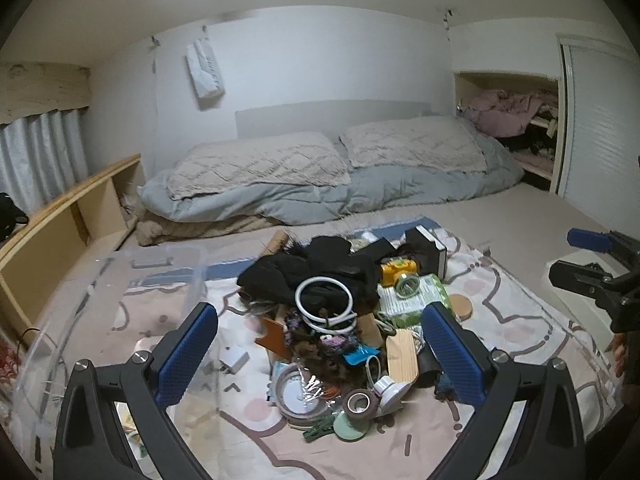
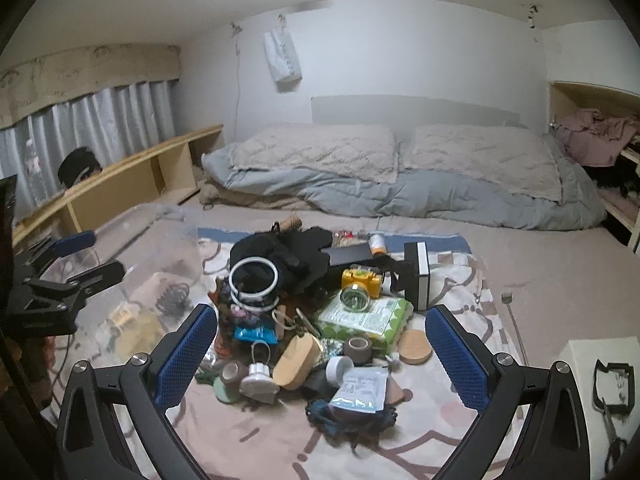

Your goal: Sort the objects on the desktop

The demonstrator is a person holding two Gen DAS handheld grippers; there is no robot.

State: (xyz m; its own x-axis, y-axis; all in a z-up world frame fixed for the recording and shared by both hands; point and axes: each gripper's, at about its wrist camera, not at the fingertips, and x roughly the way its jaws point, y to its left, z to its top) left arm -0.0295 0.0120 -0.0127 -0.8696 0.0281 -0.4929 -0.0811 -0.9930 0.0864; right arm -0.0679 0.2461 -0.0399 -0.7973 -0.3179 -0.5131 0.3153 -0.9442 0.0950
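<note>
A pile of small objects lies on a patterned cloth [image 1: 500,292] on the bed: black fabric [image 1: 320,264], a white coiled ring [image 1: 326,300], a yellow case [image 2: 362,278], a green packet [image 2: 366,316], a wooden lid [image 2: 415,346], tape rolls [image 2: 358,348], a pouch [image 2: 362,390]. My left gripper [image 1: 320,352] is open and empty, above the pile's near side. My right gripper [image 2: 322,352] is open and empty, above the pile's front. Each gripper shows in the other's view, the right one [image 1: 592,264] and the left one [image 2: 76,260].
A clear plastic bin [image 1: 120,280] stands left of the pile, with small items inside [image 2: 136,320]. A white box [image 2: 600,392] with scissors and a black frame sits at the right. Pillows and a grey duvet [image 2: 400,184] lie behind. A wooden shelf [image 2: 132,184] runs along the left.
</note>
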